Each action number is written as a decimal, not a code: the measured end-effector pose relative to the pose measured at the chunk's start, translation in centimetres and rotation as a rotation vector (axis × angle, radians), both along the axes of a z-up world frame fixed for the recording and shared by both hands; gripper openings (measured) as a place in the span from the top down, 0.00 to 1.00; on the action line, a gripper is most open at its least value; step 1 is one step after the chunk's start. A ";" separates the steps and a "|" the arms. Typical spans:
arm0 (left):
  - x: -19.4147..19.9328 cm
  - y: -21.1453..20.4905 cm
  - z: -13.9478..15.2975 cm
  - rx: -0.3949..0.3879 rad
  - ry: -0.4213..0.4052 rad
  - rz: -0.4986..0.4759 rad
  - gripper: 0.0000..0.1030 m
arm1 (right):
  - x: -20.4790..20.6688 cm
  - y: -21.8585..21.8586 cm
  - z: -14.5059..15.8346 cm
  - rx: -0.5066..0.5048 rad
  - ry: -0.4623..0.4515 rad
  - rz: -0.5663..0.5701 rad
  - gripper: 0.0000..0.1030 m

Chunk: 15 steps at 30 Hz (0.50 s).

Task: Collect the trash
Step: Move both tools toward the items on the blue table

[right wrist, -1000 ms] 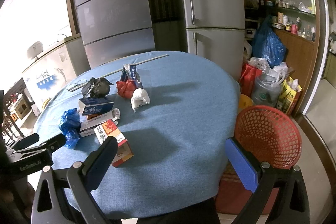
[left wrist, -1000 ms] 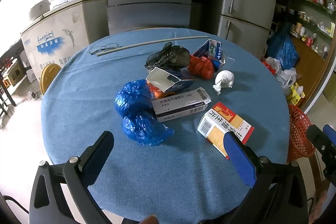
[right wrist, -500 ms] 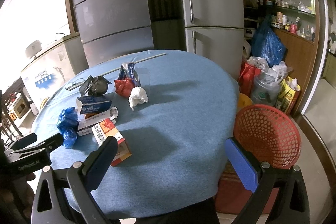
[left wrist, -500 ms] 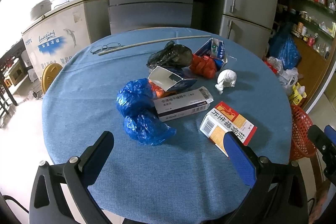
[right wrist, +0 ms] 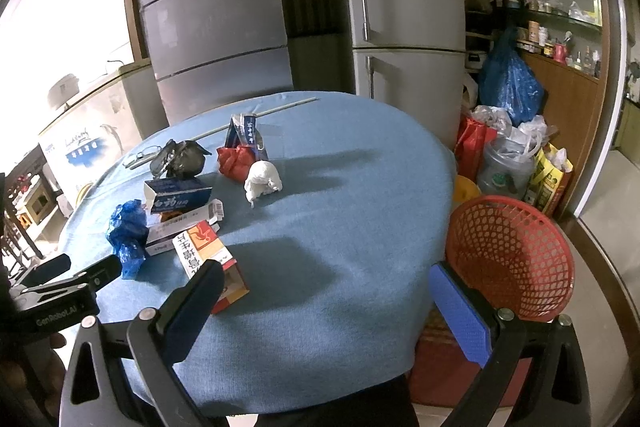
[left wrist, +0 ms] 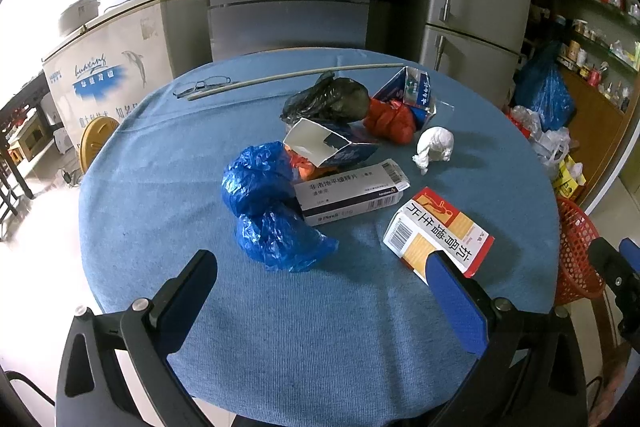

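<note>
Both your grippers, left gripper point(left wrist: 322, 291) and right gripper point(right wrist: 326, 301), gape wide and empty, so you're only approaching: trash sits piled mid-table, the orange medicine box point(left wrist: 438, 231) nearest at one o'clock, red mesh basket point(right wrist: 510, 253) at three o'clock awaiting drops.

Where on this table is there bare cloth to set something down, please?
The table's right half is bare, from the white wad to the edge by the red basket. Also the near strip before the blue bags. Crowded: the middle cluster around the white box.
</note>
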State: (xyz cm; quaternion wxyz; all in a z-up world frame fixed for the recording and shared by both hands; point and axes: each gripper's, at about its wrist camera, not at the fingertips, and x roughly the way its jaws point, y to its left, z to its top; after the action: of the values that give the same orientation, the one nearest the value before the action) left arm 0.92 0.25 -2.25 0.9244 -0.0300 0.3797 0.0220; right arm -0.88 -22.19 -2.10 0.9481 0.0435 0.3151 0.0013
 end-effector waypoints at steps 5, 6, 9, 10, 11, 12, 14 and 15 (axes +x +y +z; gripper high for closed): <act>0.0 0.0 -0.1 -0.001 0.002 0.003 0.00 | 0.0 0.0 0.0 -0.001 0.002 0.000 0.00; 0.0 0.0 -0.2 -0.002 0.002 0.003 0.00 | 0.0 0.0 -0.1 -0.002 0.003 0.000 0.00; 0.0 0.0 -0.3 -0.002 0.003 0.003 0.00 | 0.0 0.0 -0.1 -0.002 0.005 0.000 0.00; 0.0 0.0 -0.3 -0.003 0.003 0.003 0.00 | 0.1 0.0 -0.1 -0.002 0.006 0.000 0.00; 0.0 0.1 -0.4 -0.004 0.004 0.003 0.00 | 0.0 0.0 -0.2 -0.002 0.006 0.000 0.00; 0.0 0.0 -0.4 -0.004 0.004 0.003 0.00 | 0.1 0.0 -0.2 -0.002 0.006 0.000 0.00; 0.0 0.0 -0.5 -0.002 0.005 0.002 0.00 | 0.1 0.0 -0.2 -0.002 0.007 0.000 0.00; 0.0 0.0 -0.5 -0.003 0.005 0.002 0.00 | 0.1 0.0 -0.2 -0.002 0.008 0.000 0.00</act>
State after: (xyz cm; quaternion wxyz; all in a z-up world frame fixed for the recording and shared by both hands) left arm 0.93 0.29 -2.72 0.9234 -0.0318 0.3818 0.0225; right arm -0.81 -22.16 -2.29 0.9468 0.0427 0.3188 0.0008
